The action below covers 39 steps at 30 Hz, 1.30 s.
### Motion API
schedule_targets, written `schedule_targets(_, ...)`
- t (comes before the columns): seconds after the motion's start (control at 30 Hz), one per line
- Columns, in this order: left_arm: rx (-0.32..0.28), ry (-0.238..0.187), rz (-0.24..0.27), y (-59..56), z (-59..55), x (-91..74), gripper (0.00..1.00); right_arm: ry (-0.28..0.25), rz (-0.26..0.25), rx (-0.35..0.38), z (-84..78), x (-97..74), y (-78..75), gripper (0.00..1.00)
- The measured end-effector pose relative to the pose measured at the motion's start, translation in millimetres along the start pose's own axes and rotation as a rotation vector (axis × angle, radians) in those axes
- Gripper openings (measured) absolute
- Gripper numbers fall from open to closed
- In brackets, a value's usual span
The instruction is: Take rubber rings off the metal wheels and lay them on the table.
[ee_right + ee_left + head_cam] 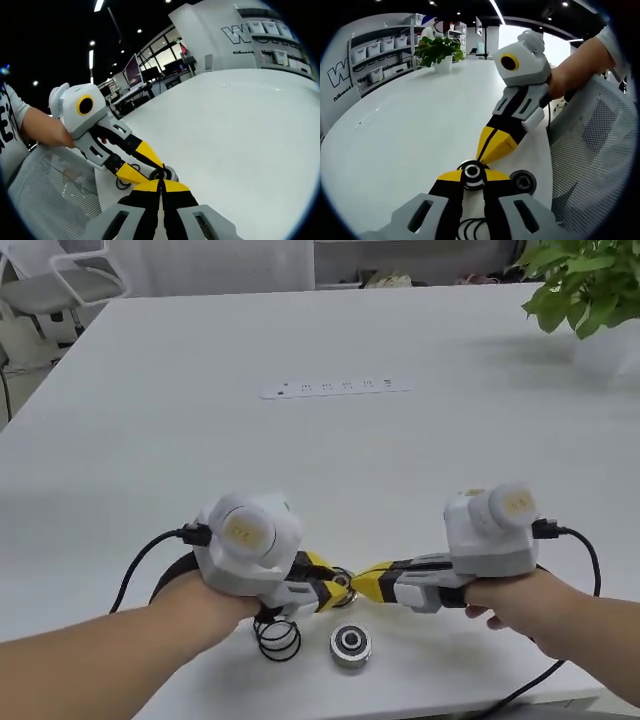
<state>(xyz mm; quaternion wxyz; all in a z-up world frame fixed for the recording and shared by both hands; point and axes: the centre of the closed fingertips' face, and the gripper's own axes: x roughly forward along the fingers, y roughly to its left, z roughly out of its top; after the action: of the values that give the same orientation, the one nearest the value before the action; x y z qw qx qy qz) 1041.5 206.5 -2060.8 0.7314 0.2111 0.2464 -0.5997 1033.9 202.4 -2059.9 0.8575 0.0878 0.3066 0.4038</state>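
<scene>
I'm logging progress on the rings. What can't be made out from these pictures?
- Whether the wheel in the left gripper still wears a ring: too small in both gripper views, covered by tips in the head view.
- What the right gripper pinches, if anything: its shut tips hide it.
- The count of rings in the pile: they overlap, head view.

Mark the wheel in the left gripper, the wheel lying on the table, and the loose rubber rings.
held wheel [472, 173]: left gripper view, centre hub.
table wheel [351, 643]: head view, centre hub.
loose rubber rings [276, 637]: head view, middle of the pile.
</scene>
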Motion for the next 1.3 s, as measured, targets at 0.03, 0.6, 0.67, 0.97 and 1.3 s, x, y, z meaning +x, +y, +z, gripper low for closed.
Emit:
schedule_targets(0.03,-0.001,-0.002,-0.001,-0.5,0.3,-1.3,0.09,-0.001,0.000,0.001,0.3,-0.5,-0.1,0.00)
schedule_targets(0.6,-0.058,-0.094,-0.069,-16.1,12.4,-44.8,0.29,-0.017,0.025,0.009,8.4,-6.5,7.9,0.00)
schedule_targets(0.67,-0.084,-0.111,-0.073,-17.2,15.5,-52.6,0.34,-0.017,0.029,0.008,9.5,-6.6,9.3,0.00)
schedule_targets(0.97,-0.069,-0.138,-0.056,-19.6,14.7,-90.0,0.45,-0.039,0.044,0.017,19.6,-9.6,18.8,0.00)
schedule_targets(1.3,-0.070,-0.176,-0.006,-15.7,15.5,-120.4,0.54,-0.037,0.083,0.007,30.4,-1.5,39.0,0.00)
